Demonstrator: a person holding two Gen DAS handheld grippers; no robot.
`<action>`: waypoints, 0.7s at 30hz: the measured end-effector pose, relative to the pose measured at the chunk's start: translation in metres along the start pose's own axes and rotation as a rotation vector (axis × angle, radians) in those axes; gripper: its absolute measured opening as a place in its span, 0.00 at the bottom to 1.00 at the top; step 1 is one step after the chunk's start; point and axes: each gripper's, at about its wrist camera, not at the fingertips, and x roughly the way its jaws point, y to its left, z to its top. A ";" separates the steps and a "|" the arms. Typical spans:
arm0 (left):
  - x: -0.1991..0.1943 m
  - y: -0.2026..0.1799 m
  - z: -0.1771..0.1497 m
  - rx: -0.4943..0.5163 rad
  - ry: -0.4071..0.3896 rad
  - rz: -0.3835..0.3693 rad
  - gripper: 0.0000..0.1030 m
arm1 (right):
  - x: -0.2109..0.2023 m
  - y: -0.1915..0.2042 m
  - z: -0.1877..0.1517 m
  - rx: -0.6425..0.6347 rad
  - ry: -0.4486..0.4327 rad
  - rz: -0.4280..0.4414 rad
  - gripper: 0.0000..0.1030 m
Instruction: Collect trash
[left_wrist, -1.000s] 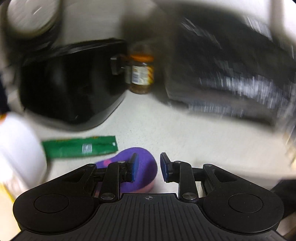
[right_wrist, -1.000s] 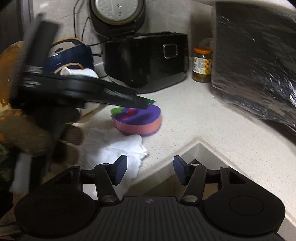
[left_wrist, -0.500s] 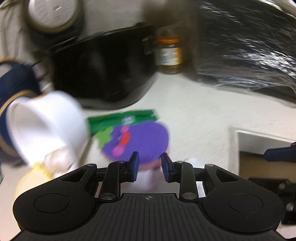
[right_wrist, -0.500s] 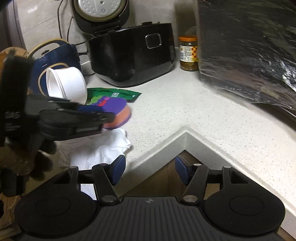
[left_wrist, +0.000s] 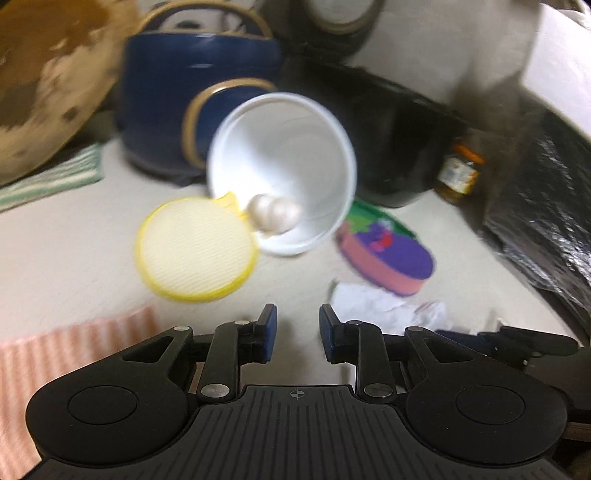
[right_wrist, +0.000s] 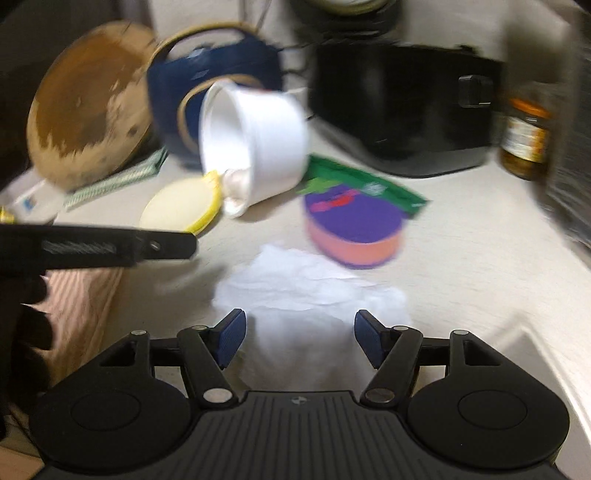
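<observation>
A tipped white cup (left_wrist: 284, 170) (right_wrist: 255, 144) lies on the counter with crumpled white paper (left_wrist: 275, 216) at its mouth, next to a yellow lid (left_wrist: 195, 249) (right_wrist: 181, 205). A crumpled white tissue (right_wrist: 295, 284) (left_wrist: 380, 306) lies in front of a purple and pink sponge (right_wrist: 354, 225) (left_wrist: 388, 254), with a green wrapper (right_wrist: 365, 184) behind it. My left gripper (left_wrist: 294, 325) is empty with a narrow gap, short of the lid. My right gripper (right_wrist: 297, 334) is open over the tissue's near edge. The left gripper (right_wrist: 110, 247) shows as a black bar in the right wrist view.
A navy pot (left_wrist: 199, 99), a black rice cooker (right_wrist: 402, 107), a jar with an orange lid (right_wrist: 524, 136) and a wooden board (right_wrist: 88, 114) stand at the back. A pink striped cloth (left_wrist: 70, 354) lies at the left. A foil-covered surface (left_wrist: 546, 206) is at the right.
Both grippers have swung left. The left one now faces the cup and lid instead of the sponge. The right one has moved in over the tissue.
</observation>
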 end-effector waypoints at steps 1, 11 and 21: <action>-0.001 0.002 -0.001 -0.008 0.008 0.001 0.28 | 0.004 0.001 0.001 -0.008 0.003 0.000 0.64; 0.024 -0.042 0.010 0.048 0.008 -0.121 0.28 | -0.021 -0.079 0.002 0.154 -0.053 -0.261 0.10; 0.023 -0.035 -0.005 -0.077 0.029 -0.115 0.28 | -0.034 -0.115 0.045 0.253 -0.156 -0.109 0.60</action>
